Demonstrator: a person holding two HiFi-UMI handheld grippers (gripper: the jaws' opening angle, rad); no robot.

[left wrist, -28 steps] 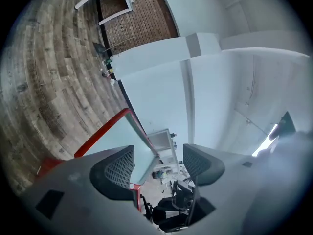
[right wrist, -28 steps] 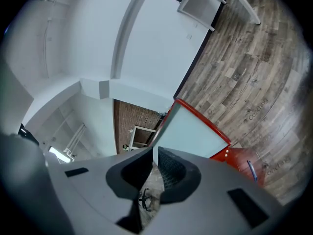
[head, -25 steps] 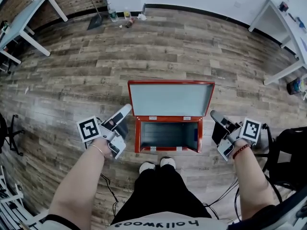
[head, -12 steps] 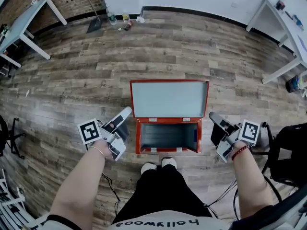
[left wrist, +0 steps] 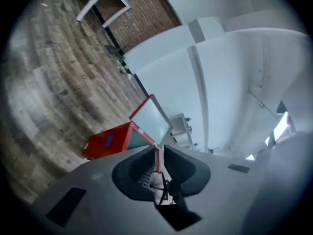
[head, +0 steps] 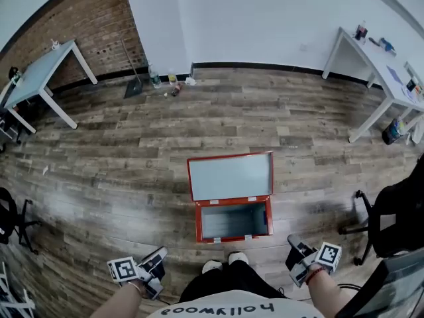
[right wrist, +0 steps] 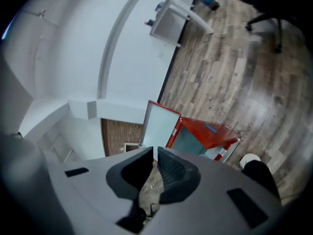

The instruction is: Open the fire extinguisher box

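The fire extinguisher box [left wrist: 105,143] has red painted walls, probably metal, slightly glossy; its lid [head: 230,175] inside is smooth matt grey. The floor [head: 132,138] is grainy wood planks with soft shine.

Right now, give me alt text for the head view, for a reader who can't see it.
A red fire extinguisher box sits on the wood floor with its lid raised. The left gripper, its jaws having just been closing on nothing, and the right gripper hang clear of it near the bottom edge.

text: "hollywood" | on: shirt [head: 215,309] (seen upside down)
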